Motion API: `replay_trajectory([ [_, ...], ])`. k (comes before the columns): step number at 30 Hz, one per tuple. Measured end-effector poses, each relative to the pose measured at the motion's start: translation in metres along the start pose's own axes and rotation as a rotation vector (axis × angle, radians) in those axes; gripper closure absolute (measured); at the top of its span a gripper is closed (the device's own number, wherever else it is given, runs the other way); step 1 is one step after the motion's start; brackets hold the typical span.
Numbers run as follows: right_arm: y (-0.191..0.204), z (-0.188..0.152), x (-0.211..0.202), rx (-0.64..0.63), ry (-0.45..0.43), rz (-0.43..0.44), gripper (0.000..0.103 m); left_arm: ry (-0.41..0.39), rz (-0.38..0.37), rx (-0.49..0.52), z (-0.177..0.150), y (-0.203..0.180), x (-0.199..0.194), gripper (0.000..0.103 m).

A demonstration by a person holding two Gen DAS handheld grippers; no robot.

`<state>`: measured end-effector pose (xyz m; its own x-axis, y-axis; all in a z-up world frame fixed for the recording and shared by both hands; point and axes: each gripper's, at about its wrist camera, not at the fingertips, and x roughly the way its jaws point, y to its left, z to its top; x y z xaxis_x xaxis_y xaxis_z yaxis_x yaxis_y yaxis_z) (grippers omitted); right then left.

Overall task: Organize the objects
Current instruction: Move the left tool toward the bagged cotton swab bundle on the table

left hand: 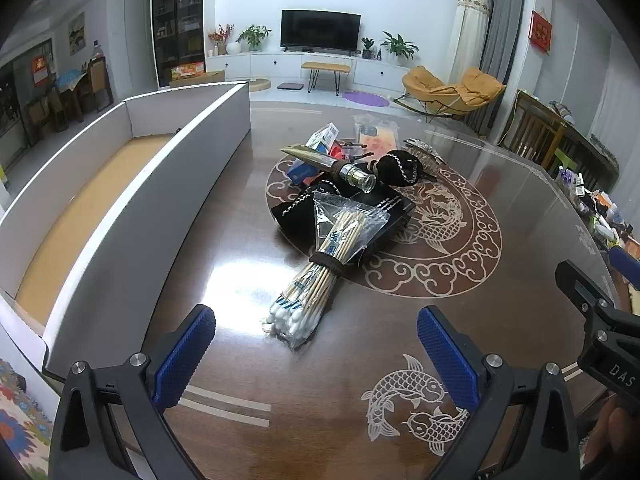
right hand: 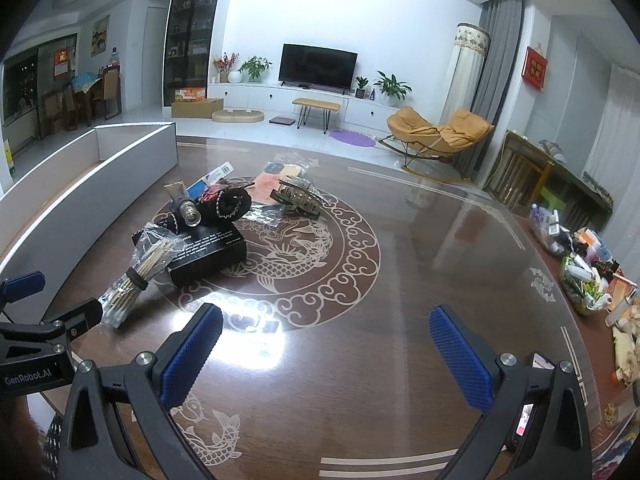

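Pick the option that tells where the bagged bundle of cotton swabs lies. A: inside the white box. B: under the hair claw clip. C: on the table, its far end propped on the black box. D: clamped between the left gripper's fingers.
C: the bundle of cotton swabs lies on the table, its far end leaning on the black box, with both grippers open and empty.

Bare glossy table [left hand: 224, 280] lies open between the long white box [left hand: 168, 208] and the heap of clutter [left hand: 352, 184]. The cotton swab bundle [left hand: 312, 284] juts toward the grippers, narrowing that lane.
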<state>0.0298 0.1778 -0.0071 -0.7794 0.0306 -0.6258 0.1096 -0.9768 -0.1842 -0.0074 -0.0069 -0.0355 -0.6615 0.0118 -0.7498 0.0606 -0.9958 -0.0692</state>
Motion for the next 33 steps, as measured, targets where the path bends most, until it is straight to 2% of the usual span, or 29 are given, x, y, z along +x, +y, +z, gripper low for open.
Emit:
replay_trajectory([
  [19,0.007,-0.003,0.005,-0.015,0.013,0.010,0.000,-0.007,0.021,0.024,-0.001,-0.003,0.002,0.000],
  [20,0.007,-0.003,0.005,-0.014,0.013,0.010,0.000,-0.008,0.043,-0.002,-0.001,-0.003,0.002,0.000],
  [26,0.008,-0.005,0.009,-0.013,0.022,0.015,0.000,-0.001,0.053,0.013,-0.002,-0.003,0.004,0.000],
  [28,0.009,-0.009,0.016,-0.010,0.031,0.031,0.000,0.019,0.056,0.021,-0.006,-0.002,0.011,0.000],
  [33,0.010,-0.028,0.064,0.019,0.134,0.090,0.000,0.079,0.056,0.018,-0.017,0.007,0.030,0.000],
])
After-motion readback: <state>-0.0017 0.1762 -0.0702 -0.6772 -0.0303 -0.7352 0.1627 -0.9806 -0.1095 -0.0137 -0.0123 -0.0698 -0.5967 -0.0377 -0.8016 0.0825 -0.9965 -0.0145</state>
